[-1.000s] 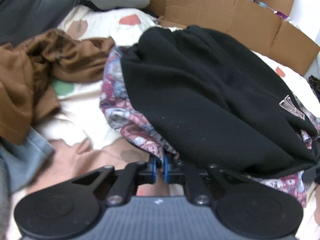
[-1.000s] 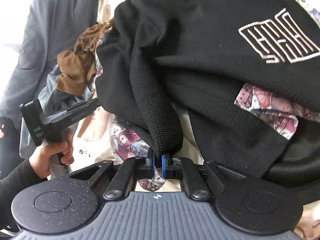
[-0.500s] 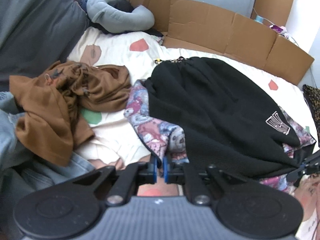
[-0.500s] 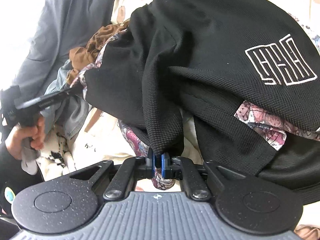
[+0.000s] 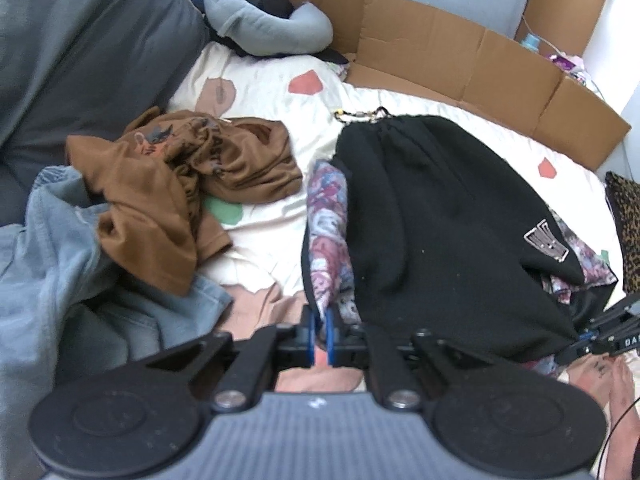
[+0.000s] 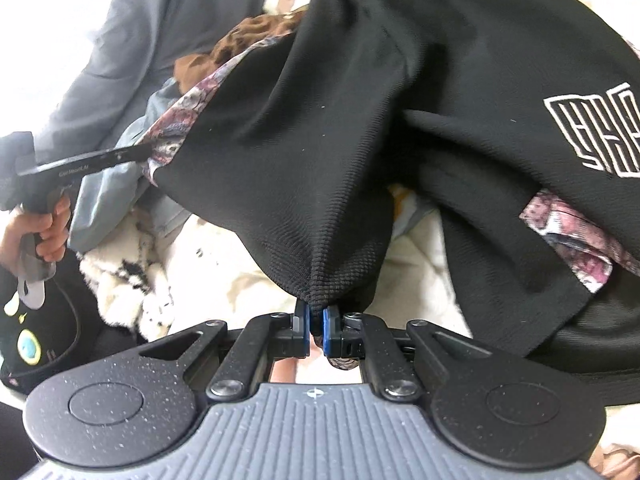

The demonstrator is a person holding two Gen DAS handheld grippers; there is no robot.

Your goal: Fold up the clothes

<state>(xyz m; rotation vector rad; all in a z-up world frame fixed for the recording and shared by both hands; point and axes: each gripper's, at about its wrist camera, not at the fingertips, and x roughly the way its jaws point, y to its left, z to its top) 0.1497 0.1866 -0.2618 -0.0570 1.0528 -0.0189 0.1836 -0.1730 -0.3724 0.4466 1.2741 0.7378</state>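
Black garment (image 5: 440, 232) with patterned lining, hung above the bed (image 5: 264, 92) to the right of the brown shirt (image 5: 176, 184). Left gripper (image 5: 320, 334) has jaws pinched on its patterned edge, right gripper (image 6: 316, 330) on a black corner. You should lift both evenly, keeping the edge taut between them, before laying it flat

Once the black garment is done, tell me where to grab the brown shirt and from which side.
Take the brown shirt by its flat lower flap, the part hanging nearest the camera over the blue denim. Bring the tongs in from the near side, low along the bed. That flap looks like a single smooth layer with a free edge, while the far part is bunched into deep folds where a pinch would probably catch several layers.
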